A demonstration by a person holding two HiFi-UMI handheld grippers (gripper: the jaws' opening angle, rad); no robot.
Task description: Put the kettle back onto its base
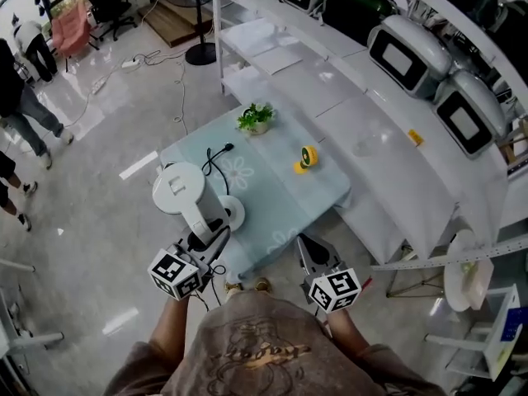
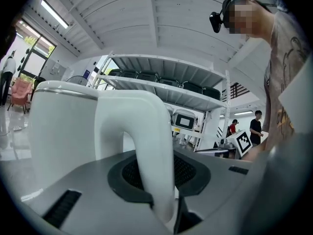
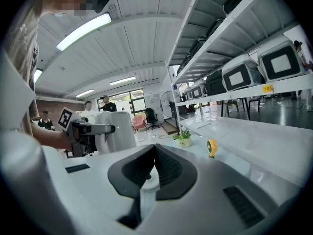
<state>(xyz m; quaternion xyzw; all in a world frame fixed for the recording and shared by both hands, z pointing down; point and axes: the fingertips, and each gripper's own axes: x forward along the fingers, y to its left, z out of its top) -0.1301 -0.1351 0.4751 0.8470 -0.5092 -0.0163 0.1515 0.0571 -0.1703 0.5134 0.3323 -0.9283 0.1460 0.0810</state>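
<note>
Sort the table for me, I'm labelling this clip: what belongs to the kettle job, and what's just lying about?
Job: kettle, held in the left tongs; base; cord.
Lying about: plant; yellow object; right tongs, shut and empty.

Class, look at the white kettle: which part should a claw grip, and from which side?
The handle of the kettle, from the person's side: it is an upright loop jutting that way, slim enough to pinch, as the left claw does.
</note>
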